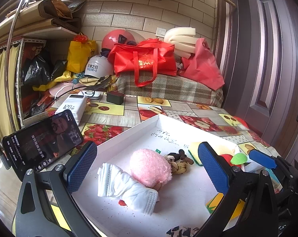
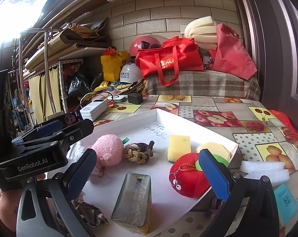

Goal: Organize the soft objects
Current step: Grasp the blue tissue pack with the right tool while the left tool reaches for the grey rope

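Left gripper (image 1: 147, 169): blue-padded jaws stand wide apart over the near part of the tray, nothing between the pads; its black body also shows at the left edge of the right wrist view (image 2: 48, 128)
Right gripper (image 2: 148, 172): jaws likewise spread wide, clamped on nothing; one blue pad covers part of the red toy's green leaf
Nearest things: a clear-wrapped packet with a yellow base (image 2: 134, 199), its contents unreadable; a patterned scrap (image 2: 89, 213) cut off behind the left finger
Shallow white cardboard tray (image 1: 129, 132): holds the soft things; handwriting on its floor too small to read
Folded white face masks (image 1: 127, 187): lie touching the fluffy pink plush ball (image 1: 151, 167)
Braided brown-and-tan rope knot (image 2: 139, 152): just beside the pink ball
Red stuffed apple toy with eyes (image 2: 188, 177): at the tray's right side, near the yellow sponge block (image 2: 178, 147)
White foam pieces (image 2: 265, 169): outside the tray on the fruit-print tablecloth (image 2: 208, 102)
Far end: black phone on a stand (image 1: 42, 140), white power bank (image 1: 74, 106), red tote bag (image 1: 145, 59); the shelf clutter is hard to make out
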Motion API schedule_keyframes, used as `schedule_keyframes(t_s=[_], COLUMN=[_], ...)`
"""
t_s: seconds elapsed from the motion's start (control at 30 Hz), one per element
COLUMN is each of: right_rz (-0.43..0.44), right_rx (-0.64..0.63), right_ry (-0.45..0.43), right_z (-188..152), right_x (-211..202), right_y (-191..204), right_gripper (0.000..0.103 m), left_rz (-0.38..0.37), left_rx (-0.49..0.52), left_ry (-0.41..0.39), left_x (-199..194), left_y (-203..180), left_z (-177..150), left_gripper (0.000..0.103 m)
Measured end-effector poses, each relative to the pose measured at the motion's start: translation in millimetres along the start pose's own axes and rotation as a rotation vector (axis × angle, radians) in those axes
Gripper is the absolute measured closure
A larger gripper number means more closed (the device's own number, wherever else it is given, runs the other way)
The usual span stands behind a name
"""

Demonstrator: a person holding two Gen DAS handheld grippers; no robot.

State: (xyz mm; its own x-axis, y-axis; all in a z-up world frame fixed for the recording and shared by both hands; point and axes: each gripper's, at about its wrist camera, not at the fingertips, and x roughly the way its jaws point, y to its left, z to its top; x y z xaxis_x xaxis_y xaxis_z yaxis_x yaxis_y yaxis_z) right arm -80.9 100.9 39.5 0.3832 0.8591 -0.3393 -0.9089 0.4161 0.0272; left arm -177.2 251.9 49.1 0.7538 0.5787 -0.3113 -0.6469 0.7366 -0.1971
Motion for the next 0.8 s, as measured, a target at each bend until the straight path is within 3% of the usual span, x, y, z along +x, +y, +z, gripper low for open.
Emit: schedule_keyframes(t_s=[0.43, 0.63, 0.7, 0.8], right_rz=[-0.006, -0.039, -0.081, -0.160], right_rx=[-0.026, -0.025, -0.016, 0.048], right_ry=[-0.060, -0.055, -0.053, -0.037], right_z=[-7.0, -17.4, -21.5, -27.3], right_x=[-26.2, -55.6, -68.6, -86.2], right_y=[-0.4, -25.6, -43.1, -82.5], right_gripper=[0.000, 0.000, 0.000, 0.000], left_rz=[0.009, -0.077, -0.108, -0.201], left_rx=[0.065, 0.171, 0.255, 0.299], left_ry=[-0.046, -0.015, -0.019, 0.007], left_x=[-23.2, -32.1, -36.9, -40.6], left_y=[-19.1, -52.1, -71.7, -91.8], left_z=[-6.2, -17.0, -22.2, -28.0], left_gripper=[0.000, 0.000, 0.000, 0.000])
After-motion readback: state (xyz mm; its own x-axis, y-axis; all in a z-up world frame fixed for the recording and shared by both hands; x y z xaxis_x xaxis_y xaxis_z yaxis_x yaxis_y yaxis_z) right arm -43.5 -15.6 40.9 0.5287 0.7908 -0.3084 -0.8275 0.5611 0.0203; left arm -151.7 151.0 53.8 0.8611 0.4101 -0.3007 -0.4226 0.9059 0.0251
